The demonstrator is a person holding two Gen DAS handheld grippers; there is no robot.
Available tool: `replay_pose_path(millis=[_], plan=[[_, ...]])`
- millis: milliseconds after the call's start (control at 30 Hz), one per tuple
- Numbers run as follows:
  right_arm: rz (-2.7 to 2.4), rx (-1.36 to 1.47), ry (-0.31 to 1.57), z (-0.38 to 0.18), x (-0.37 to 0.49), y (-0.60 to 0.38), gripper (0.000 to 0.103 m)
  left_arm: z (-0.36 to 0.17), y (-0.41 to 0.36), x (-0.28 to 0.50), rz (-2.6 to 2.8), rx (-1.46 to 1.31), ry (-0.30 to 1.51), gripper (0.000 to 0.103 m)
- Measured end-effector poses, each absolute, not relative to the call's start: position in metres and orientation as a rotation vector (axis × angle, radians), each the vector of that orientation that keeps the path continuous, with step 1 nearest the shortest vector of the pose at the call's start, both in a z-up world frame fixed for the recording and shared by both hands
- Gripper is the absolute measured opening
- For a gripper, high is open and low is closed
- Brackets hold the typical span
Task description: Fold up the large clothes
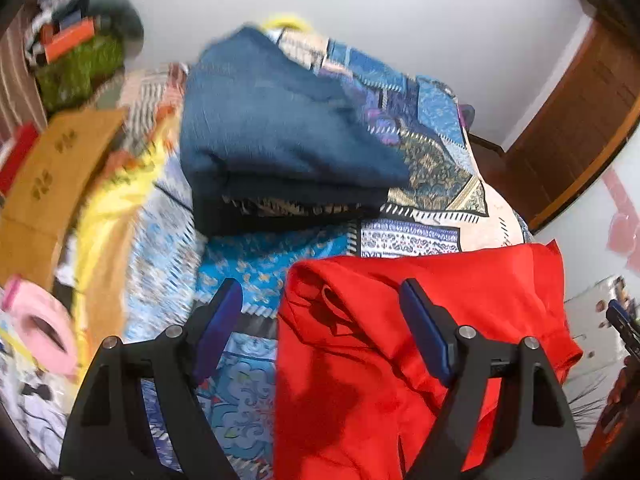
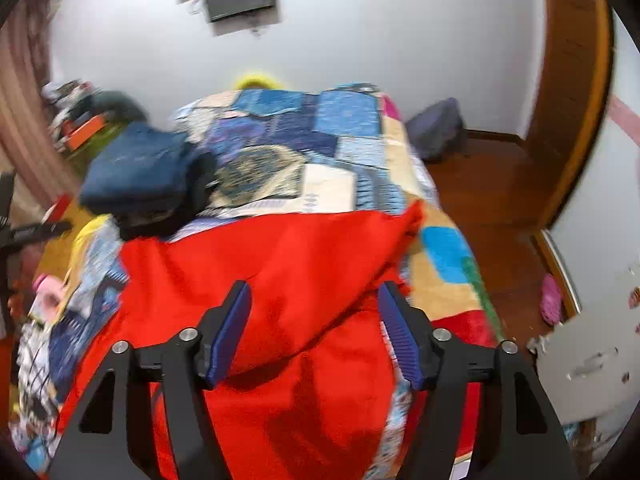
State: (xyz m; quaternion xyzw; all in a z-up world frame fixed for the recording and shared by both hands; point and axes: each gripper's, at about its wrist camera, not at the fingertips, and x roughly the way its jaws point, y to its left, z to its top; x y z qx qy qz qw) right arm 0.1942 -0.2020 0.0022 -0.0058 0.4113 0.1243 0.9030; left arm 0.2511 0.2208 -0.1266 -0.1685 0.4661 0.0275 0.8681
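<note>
Currently both wide, nothing pinched: left gripper [image 1: 320,316] spans the red garment [image 1: 420,340] edge, right gripper [image 2: 314,320] hovers over its bunched middle. Garment lies on bedspread [image 2: 280,152] at 6 o'clock; folded blue stack [image 2: 136,172] parked at 10 o'clock, likely clearing folding room.

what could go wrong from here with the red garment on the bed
The red garment lies rumpled, one corner peaked up; folding it as it is would likely set creases.

Both claws, left and right, are open and hold nothing, so it may slump further.

The folded blue stack sits close behind it; a wide sweep could knock it over.
</note>
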Motion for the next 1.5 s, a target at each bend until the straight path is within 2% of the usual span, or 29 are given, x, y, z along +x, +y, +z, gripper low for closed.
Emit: replay_pose_path(millis=[133,167,233,400,467,533,600,633,700,733,900,1067,1167,1200,1233,1333,1500], plan=[[0.188,0.073,0.9,-0.014,0.219,-0.219,0.07,-0.172,0.224,0.272,0.005,-0.47,1.066,0.077],[0.17,0.093,0.921,-0.02,0.225,-0.222,0.07,-0.188,0.224,0.279,-0.011,-0.516,1.094,0.073],[0.14,0.128,0.979,-0.035,0.237,-0.224,0.07,-0.211,0.223,0.288,-0.07,-0.605,1.143,0.056],[0.162,0.165,1.062,-0.063,0.247,-0.214,0.07,-0.243,0.204,0.3,-0.164,-0.724,1.198,0.049],[0.175,0.156,1.078,-0.07,0.247,-0.208,0.07,-0.244,0.195,0.303,-0.18,-0.705,1.195,0.038],[0.19,0.134,1.105,-0.08,0.249,-0.2,0.07,-0.236,0.189,0.305,-0.165,-0.653,1.164,0.016],[0.196,0.118,1.137,-0.09,0.251,-0.196,0.07,-0.225,0.188,0.303,-0.091,-0.551,1.118,0.005],[0.198,0.124,1.139,-0.094,0.25,-0.196,0.071,-0.217,0.186,0.299,-0.064,-0.497,1.088,0.004],[0.177,0.146,1.123,-0.096,0.248,-0.201,0.081,-0.207,0.187,0.29,-0.051,-0.454,1.041,0.003],[0.178,0.159,1.126,-0.097,0.248,-0.203,0.082,-0.204,0.188,0.287,-0.044,-0.442,1.032,0.003],[0.205,0.254,1.158,-0.102,0.249,-0.214,0.082,-0.219,0.198,0.275,0.01,-0.404,1.066,0.003],[0.196,0.216,1.142,-0.098,0.248,-0.208,0.082,-0.272,0.215,0.273,0.124,-0.421,1.214,0.003],[0.199,0.181,1.12,-0.09,0.248,-0.208,0.082,-0.274,0.227,0.267,0.145,-0.47,1.211,0.004],[0.19,0.172,1.102,-0.084,0.25,-0.211,0.082,-0.271,0.231,0.266,0.162,-0.467,1.205,0.011],[0.177,0.17,1.087,-0.08,0.25,-0.214,0.082,-0.265,0.234,0.265,0.192,-0.452,1.198,0.025],[0.131,0.217,1.038,-0.065,0.255,-0.231,0.082,-0.244,0.242,0.262,0.264,-0.417,1.134,0.047],[0.098,0.303,1.002,-0.053,0.264,-0.252,0.082,-0.21,0.255,0.266,0.255,-0.49,1.038,0.054]])
